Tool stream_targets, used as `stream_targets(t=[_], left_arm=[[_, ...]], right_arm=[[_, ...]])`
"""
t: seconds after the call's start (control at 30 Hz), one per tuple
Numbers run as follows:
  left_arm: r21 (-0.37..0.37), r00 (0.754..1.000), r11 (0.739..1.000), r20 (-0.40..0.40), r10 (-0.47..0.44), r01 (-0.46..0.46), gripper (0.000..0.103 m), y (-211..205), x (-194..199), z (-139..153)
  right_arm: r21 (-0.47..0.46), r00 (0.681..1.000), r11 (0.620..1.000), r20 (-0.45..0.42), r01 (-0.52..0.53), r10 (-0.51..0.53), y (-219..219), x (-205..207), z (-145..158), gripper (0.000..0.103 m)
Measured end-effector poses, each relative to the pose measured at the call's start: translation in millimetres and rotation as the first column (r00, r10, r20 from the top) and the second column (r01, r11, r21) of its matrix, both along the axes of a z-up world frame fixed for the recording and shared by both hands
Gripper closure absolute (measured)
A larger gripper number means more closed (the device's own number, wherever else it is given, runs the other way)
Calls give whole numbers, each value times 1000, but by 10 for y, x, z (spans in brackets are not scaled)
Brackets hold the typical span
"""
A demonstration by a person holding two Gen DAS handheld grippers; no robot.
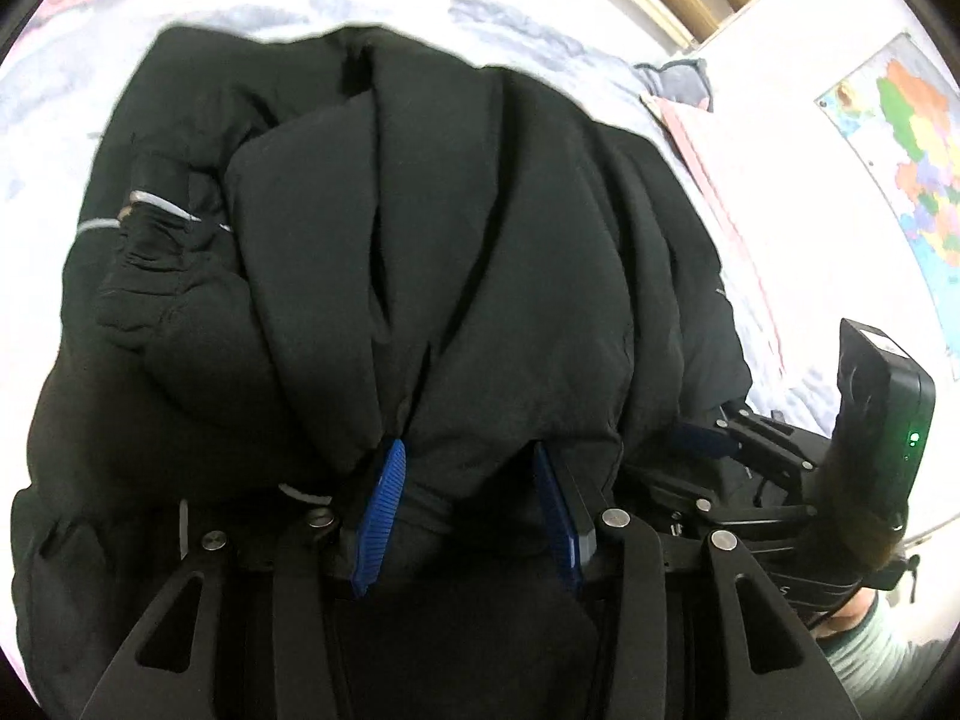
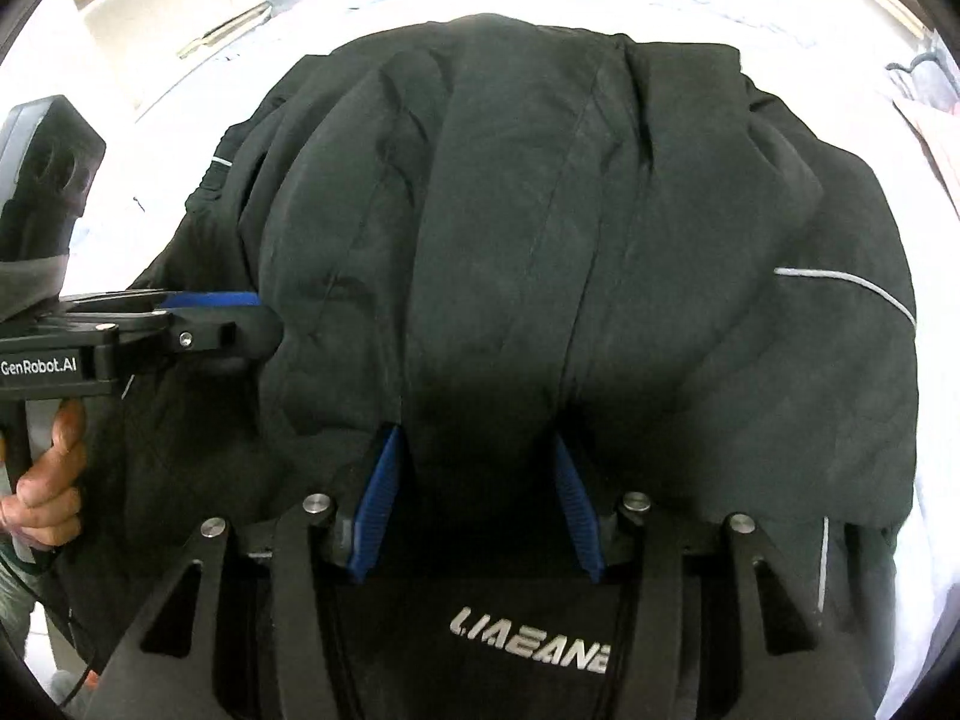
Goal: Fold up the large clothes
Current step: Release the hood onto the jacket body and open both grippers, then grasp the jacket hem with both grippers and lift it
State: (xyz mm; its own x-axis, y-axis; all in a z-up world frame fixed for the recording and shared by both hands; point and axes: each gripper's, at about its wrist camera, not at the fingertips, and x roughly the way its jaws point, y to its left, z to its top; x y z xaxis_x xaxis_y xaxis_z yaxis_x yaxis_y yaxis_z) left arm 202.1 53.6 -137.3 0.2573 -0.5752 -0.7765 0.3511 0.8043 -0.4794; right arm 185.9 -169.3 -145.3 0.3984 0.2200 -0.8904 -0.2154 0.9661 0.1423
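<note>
Two grippers share one black jacket (image 1: 420, 228) spread on the bed (image 1: 300, 6): in the left wrist view the left gripper (image 1: 468, 504) pinches a bunched edge at 6 o'clock, seemingly to lift it, while in the right wrist view the right gripper (image 2: 474, 498) clamps fabric likewise, keeping the fold level.

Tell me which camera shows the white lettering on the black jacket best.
The right wrist view. The white lettering sits in full on the jacket just below the right gripper, though mirrored-looking and hard to read. The left wrist view shows the jacket but no lettering.
</note>
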Motion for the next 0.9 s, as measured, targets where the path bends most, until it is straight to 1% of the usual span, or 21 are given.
stream_targets(t=[0.03, 0.2, 0.3, 0.33, 0.37, 0.47, 0.53, 0.6, 0.67, 0.73, 0.8, 0.9], left_arm=[[0, 1000, 1000, 14, 2, -2, 58, -92, -36, 16], [9, 997, 1000, 83, -10, 10, 57, -11, -301, 202], [7, 993, 1000, 113, -17, 16, 57, -7, -365, 280], [1, 993, 1000, 120, -17, 17, 57, 5, -383, 312], [-3, 991, 1000, 129, -15, 16, 57, -52, -232, 286], [-1, 981, 1000, 192, -11, 11, 57, 65, -361, 391], [6, 971, 1000, 238, 1, -3, 57, 156, -508, 503], [26, 962, 999, 274, 20, -28, 57, 202, -681, 586], [41, 956, 997, 290, 48, -63, 55, 298, -836, 650], [43, 952, 993, 294, 89, -106, 53, 497, -1008, 702], [54, 946, 986, 294, 133, -156, 50, 652, -1167, 733], [72, 931, 969, 302, 206, -238, 45, 987, -1446, 766]], right_arm=[[6, 1000, 1000, 4, 2, -2, -6, -37, 28, 49], [30, 999, 1000, 42, 6, -8, -95, -336, 87, 49], [33, 998, 999, 63, 18, -20, -82, -382, 92, 49], [30, 997, 999, 79, 20, -22, -97, -433, 106, 49], [20, 995, 1000, 100, 21, -23, -99, -492, 142, 49], [-18, 988, 999, 148, 34, -31, -181, -661, 271, 49], [-8, 985, 999, 165, 47, -45, -237, -748, 327, 49], [6, 979, 997, 189, 76, -75, -314, -902, 375, 49], [8, 973, 996, 209, 94, -94, -377, -1056, 411, 49], [-8, 969, 993, 217, 120, -115, -407, -1176, 464, 49], [-11, 966, 988, 210, 157, -151, -480, -1389, 518, 49], [22, 956, 979, 211, 203, -203, -631, -1639, 592, 49]])
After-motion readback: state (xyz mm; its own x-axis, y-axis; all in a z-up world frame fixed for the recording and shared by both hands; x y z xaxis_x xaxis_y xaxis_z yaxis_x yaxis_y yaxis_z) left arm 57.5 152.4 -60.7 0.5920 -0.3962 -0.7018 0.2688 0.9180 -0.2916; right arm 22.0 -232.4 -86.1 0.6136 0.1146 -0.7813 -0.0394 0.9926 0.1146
